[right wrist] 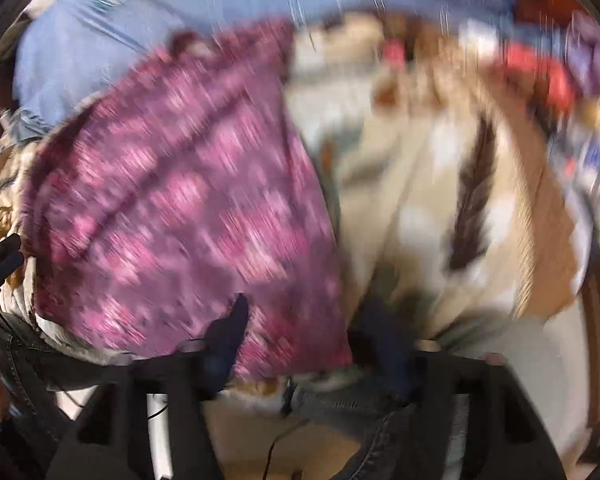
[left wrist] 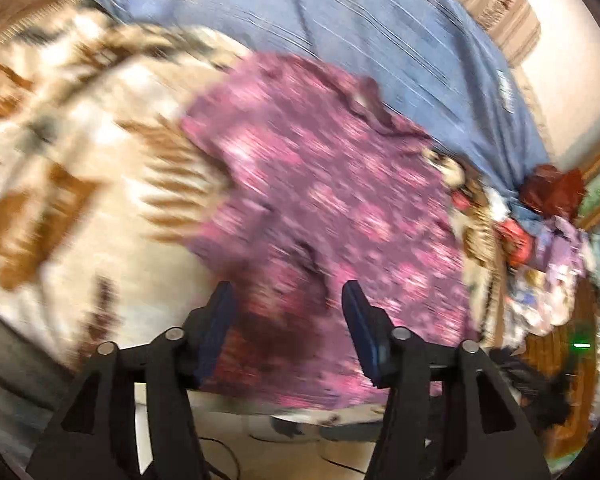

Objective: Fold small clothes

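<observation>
pink garment (left wrist: 320, 184) | below, ahead of parted left hand-held gripper (left wrist: 288, 320)

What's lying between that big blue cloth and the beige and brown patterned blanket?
The pink-purple patterned garment lies there, spread between the blue cloth and the beige-brown blanket. Both wrist views show it, though blurred.

Patterned blanket (left wrist: 72, 168), purple garment (left wrist: 320, 184), clothes pile (left wrist: 540, 248)

blanket (left wrist: 80, 160): cream-brown, patterned | blue cloth (left wrist: 380, 40): behind, spread flat
</observation>
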The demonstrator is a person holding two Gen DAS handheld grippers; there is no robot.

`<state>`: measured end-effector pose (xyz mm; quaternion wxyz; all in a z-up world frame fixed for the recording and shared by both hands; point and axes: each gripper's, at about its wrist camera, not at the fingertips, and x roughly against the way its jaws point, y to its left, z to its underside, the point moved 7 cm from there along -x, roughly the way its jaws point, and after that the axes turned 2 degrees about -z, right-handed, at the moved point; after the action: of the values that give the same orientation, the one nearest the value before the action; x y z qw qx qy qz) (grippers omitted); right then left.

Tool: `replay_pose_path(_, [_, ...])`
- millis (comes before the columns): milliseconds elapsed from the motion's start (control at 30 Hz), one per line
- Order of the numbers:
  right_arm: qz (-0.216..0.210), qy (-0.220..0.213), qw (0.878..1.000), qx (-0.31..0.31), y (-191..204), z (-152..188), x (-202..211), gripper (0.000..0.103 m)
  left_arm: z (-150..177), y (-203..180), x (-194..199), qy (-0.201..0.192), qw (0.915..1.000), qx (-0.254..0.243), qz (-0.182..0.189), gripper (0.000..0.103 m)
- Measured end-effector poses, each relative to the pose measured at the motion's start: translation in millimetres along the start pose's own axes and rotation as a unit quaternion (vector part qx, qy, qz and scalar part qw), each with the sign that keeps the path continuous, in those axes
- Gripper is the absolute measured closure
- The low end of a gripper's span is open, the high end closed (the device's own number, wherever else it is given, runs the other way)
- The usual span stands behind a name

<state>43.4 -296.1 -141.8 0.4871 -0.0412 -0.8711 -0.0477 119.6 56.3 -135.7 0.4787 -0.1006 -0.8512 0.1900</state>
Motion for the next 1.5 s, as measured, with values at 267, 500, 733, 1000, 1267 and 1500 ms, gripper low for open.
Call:
replay_pose_path(267, [-0.198,-0.070,0.973,0.098,133,-71,49,0.026,-20,33,-43,0.041,0.9964,0.072,0.013,0.055])
replay_pose_path(500, [-0.330,-0.004,0.933,0.146,249,-100,-1,0.026,-14,49,-48,0.029,0.9930,0.109,0.037,0.098])
replay_pose_path(733, [-0.373,0.080,0.912,0.152,327,-122,-48,0.026,-34,63,4,-0.065,0.9909,0.115,0.025,0.099])
replay_pose_path(1000, [-0.400,0.177,0.889,0.135,394,-141,-98,0.026,-40,55,21,-0.096,0.9919,0.080,0.020,0.099])
replay_pose_path(1267, [-0.396,0.122,0.900,0.137,372,-192,-71,0.100,-65,-15,45,-0.098,0.9917,-0.022,0.080,0.099])
replay_pose_path(1500, [-0.404,0.083,0.908,0.074,253,-224,-49,0.100,-43,-146,1,0.011,0.9813,-0.162,0.103,0.097])
